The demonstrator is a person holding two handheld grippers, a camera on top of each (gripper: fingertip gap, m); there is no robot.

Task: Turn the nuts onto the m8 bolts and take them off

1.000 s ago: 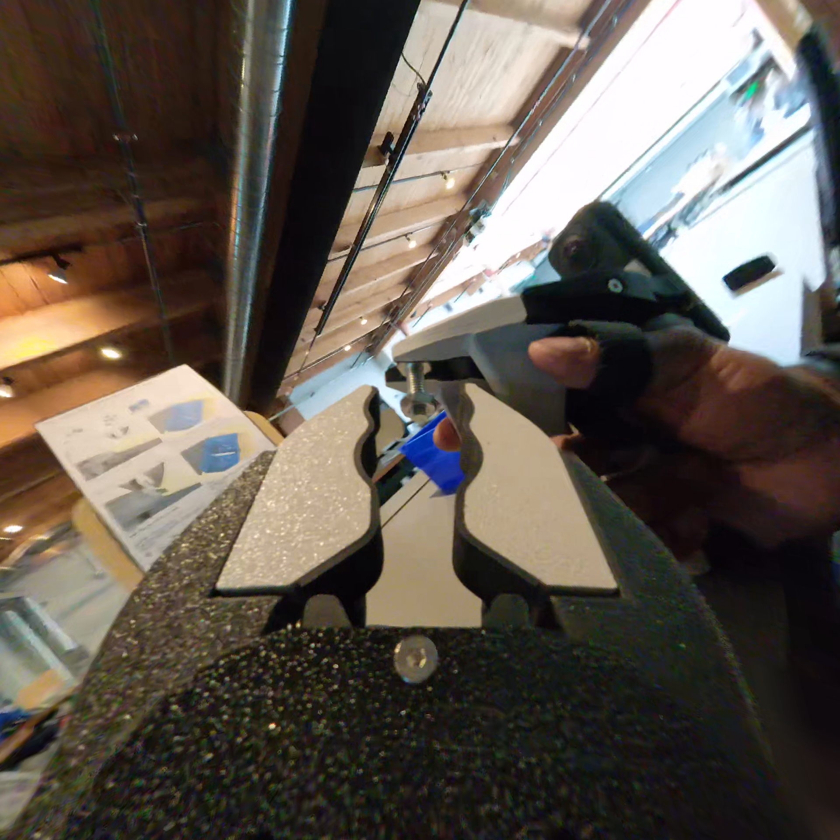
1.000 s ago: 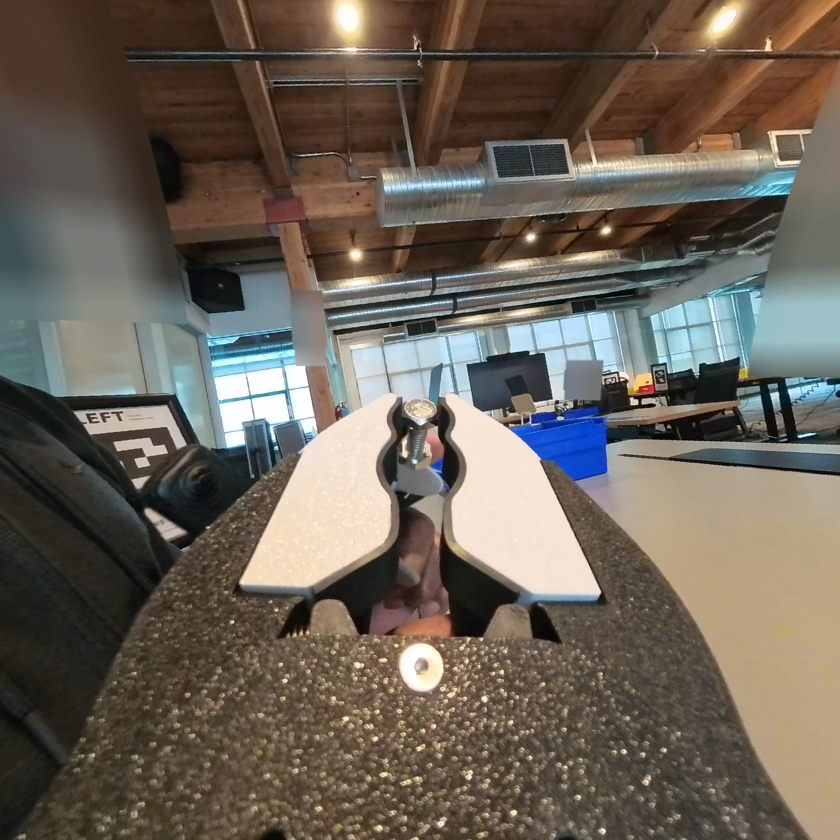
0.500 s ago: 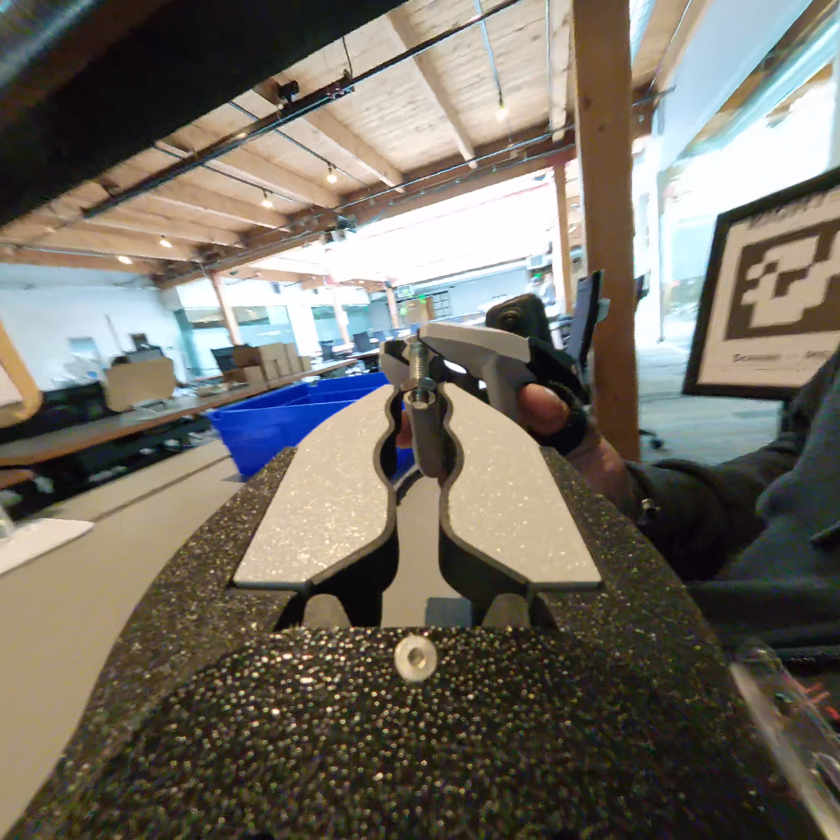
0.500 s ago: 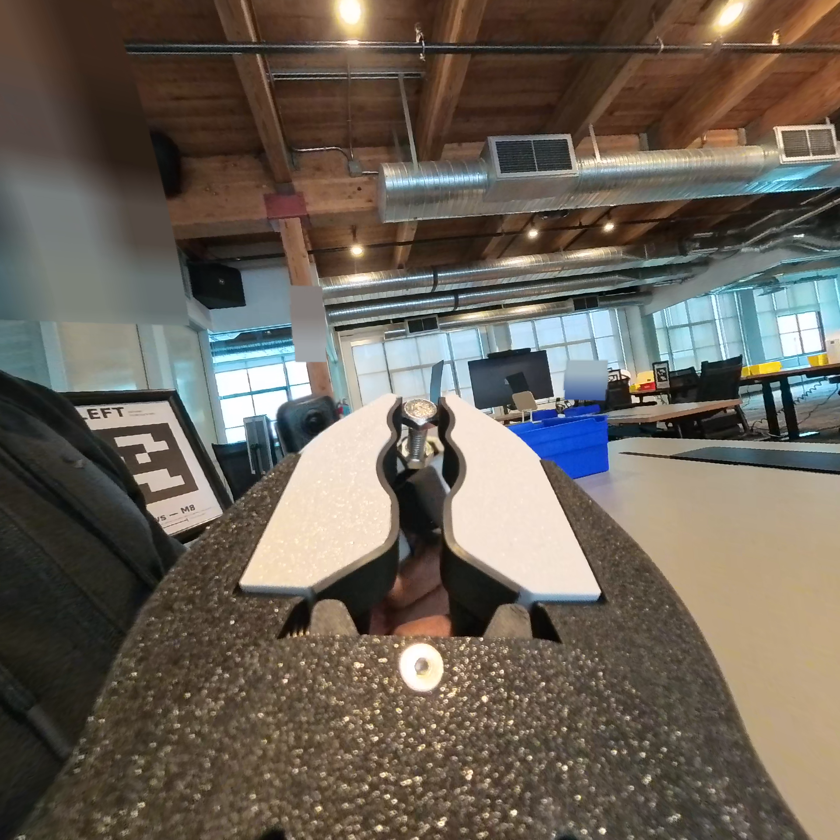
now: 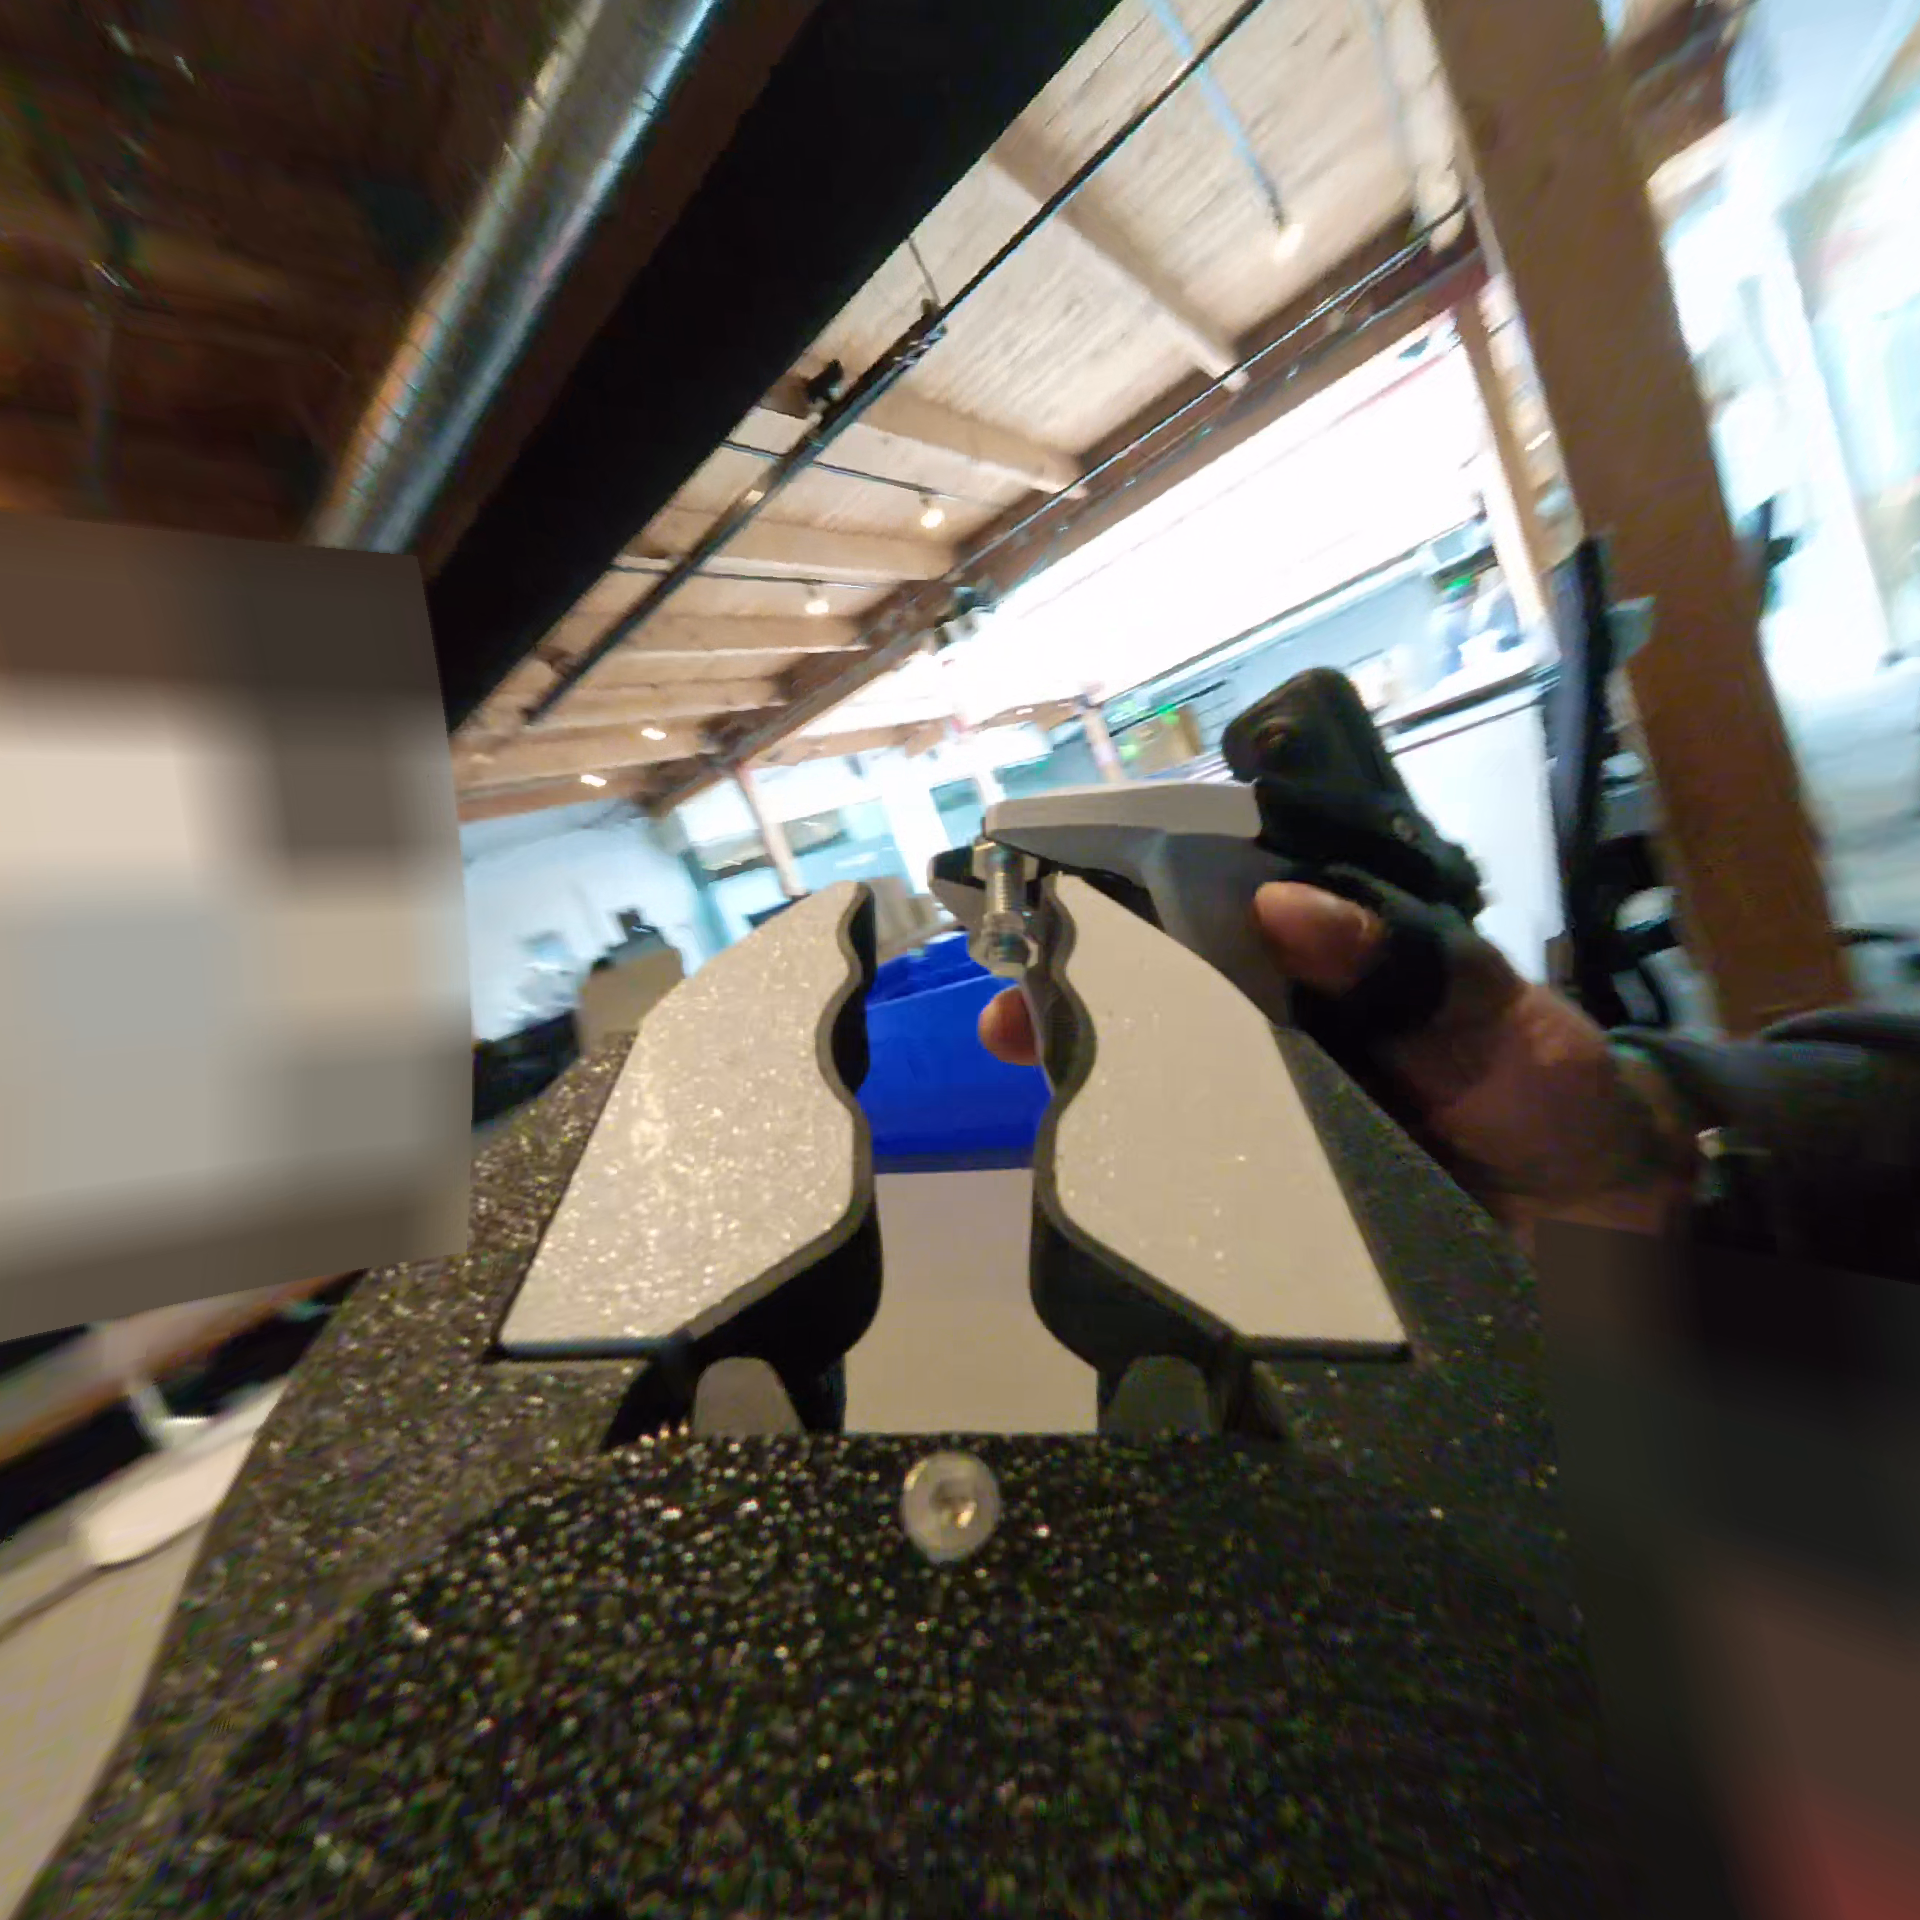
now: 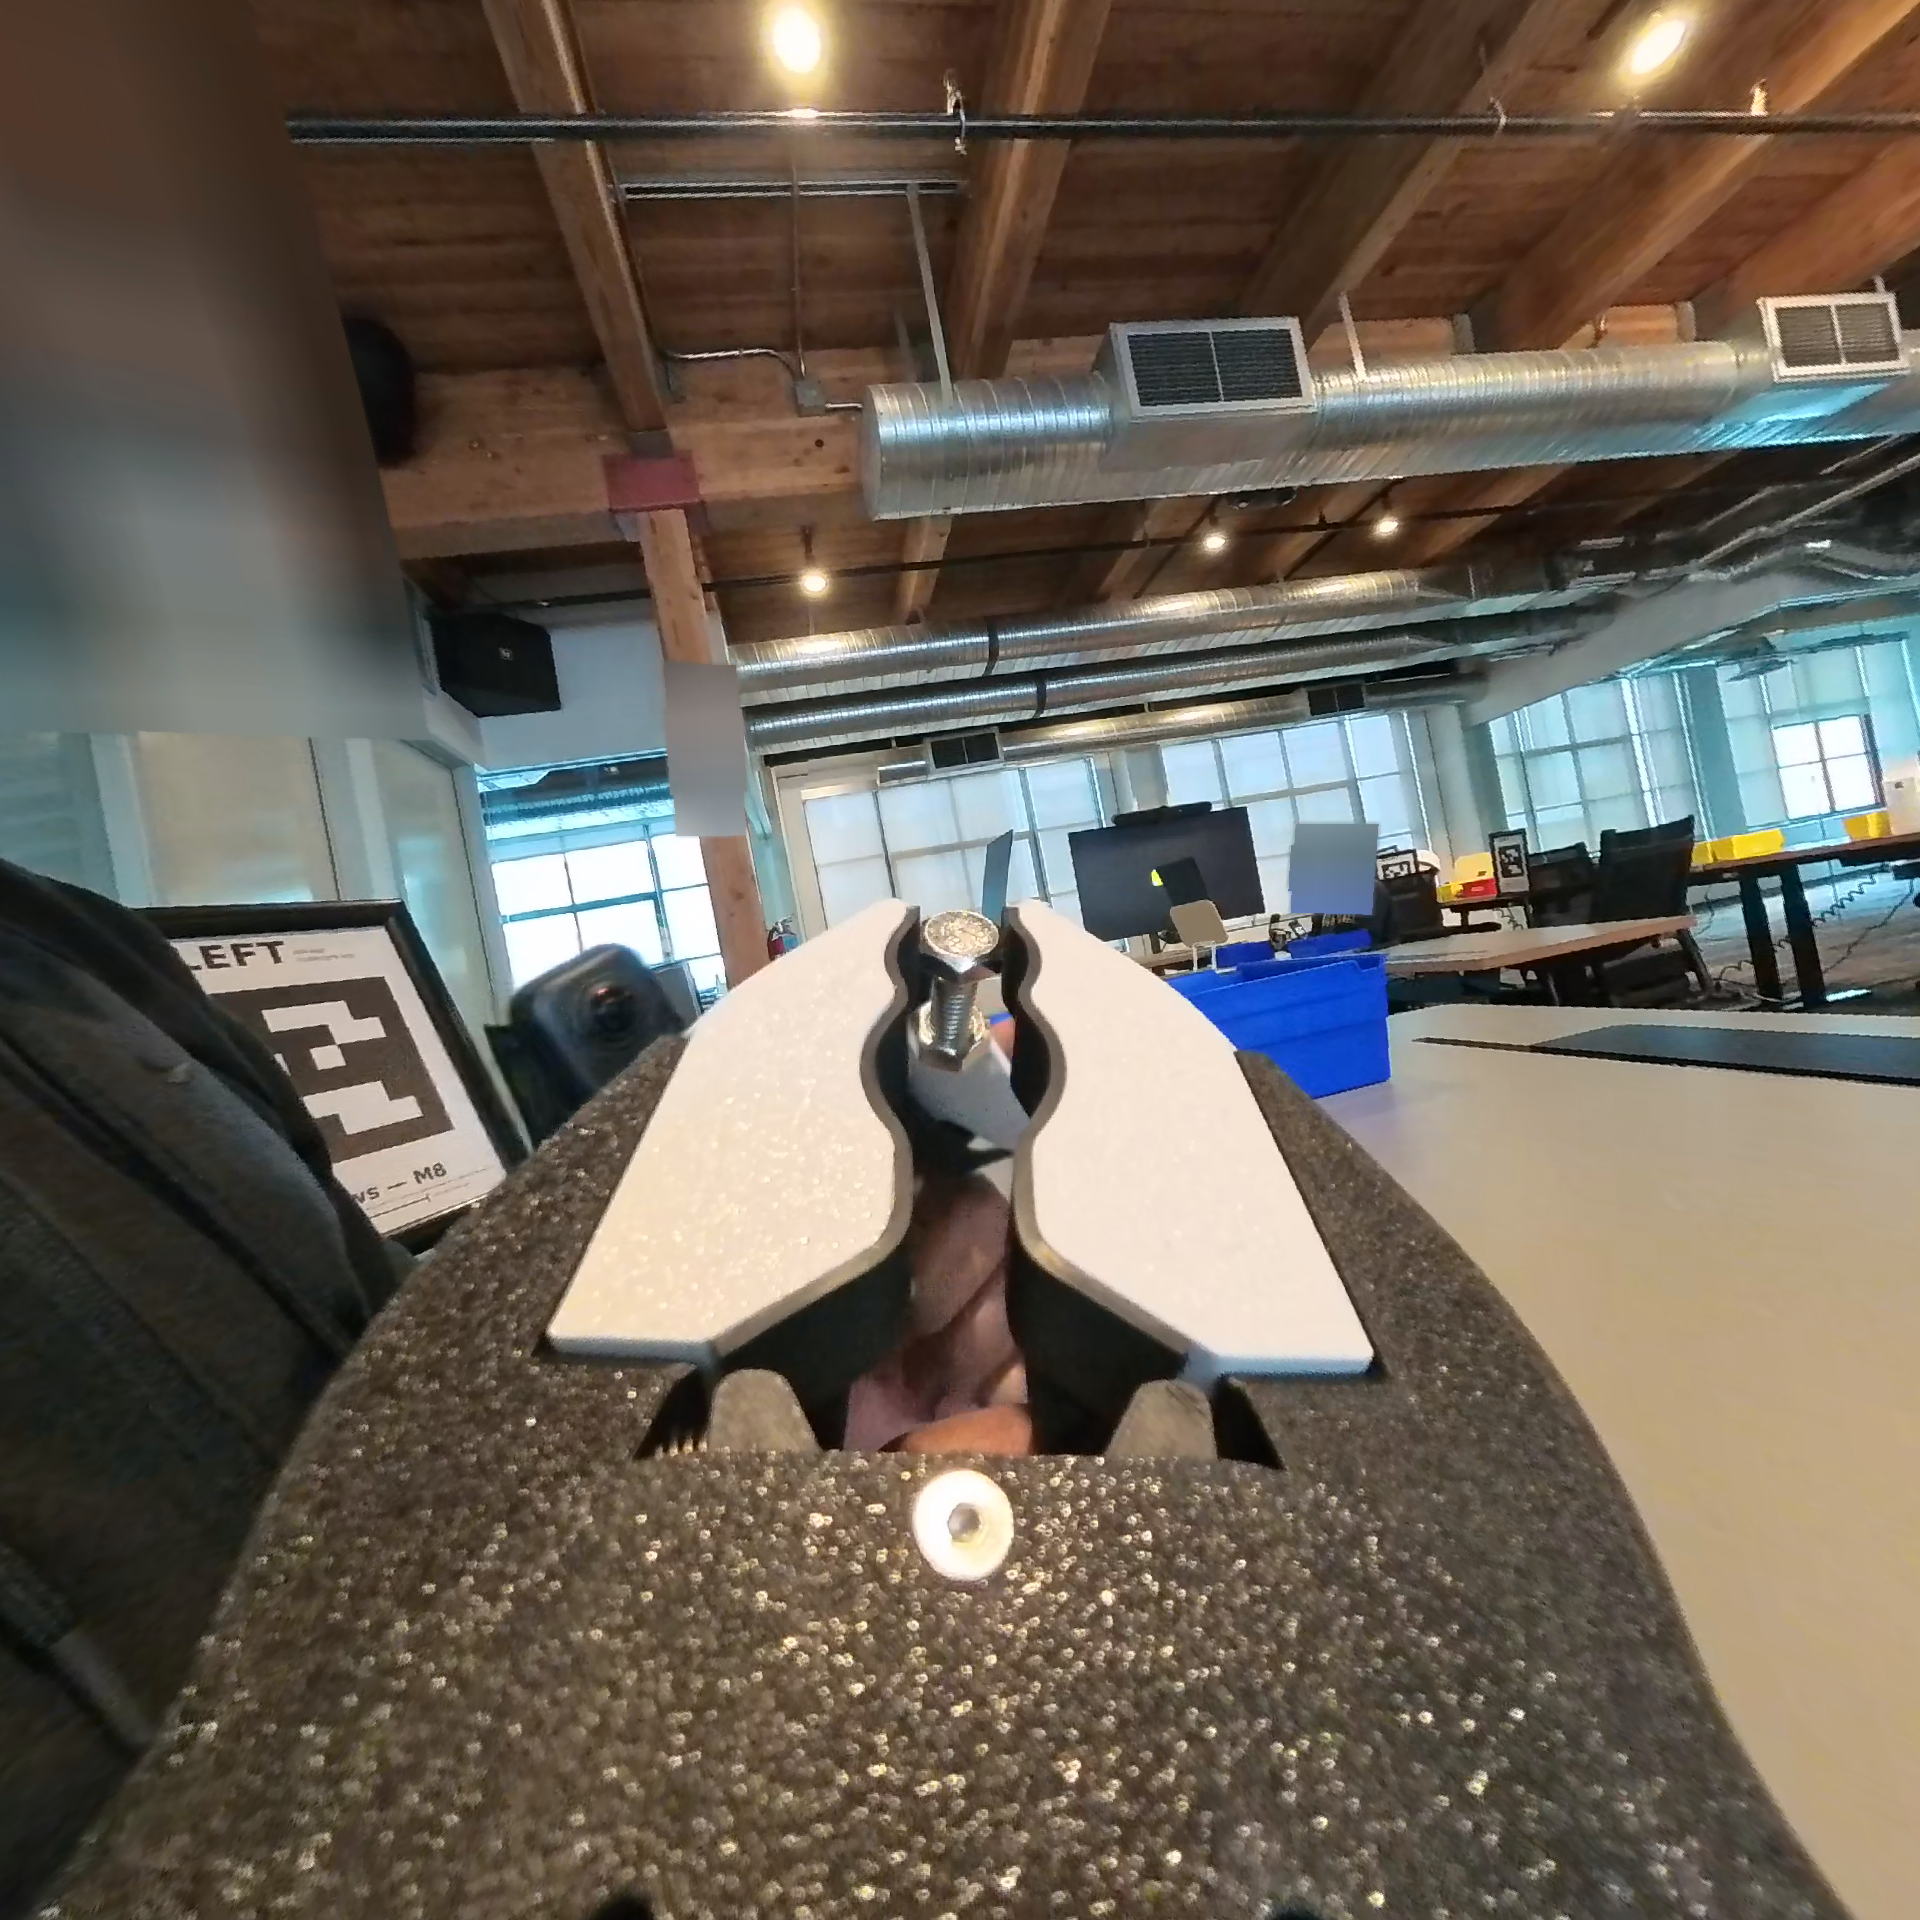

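Right wrist view: grey table (image 6: 1621, 1247), timber-beamed ceiling (image 6: 1143, 239) overhead.

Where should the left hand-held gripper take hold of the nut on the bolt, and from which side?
Grip the nut across two opposite flat sides, coming in level from the side. The bolt hangs upright, head up, in the right hand-held gripper, so the nut's flats face sideways. The left hand-held gripper is open and empty, the nut near its right finger.

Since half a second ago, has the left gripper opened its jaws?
Yes. The left gripper now stands open, and the nut on the bolt sits clear beside its right finger.
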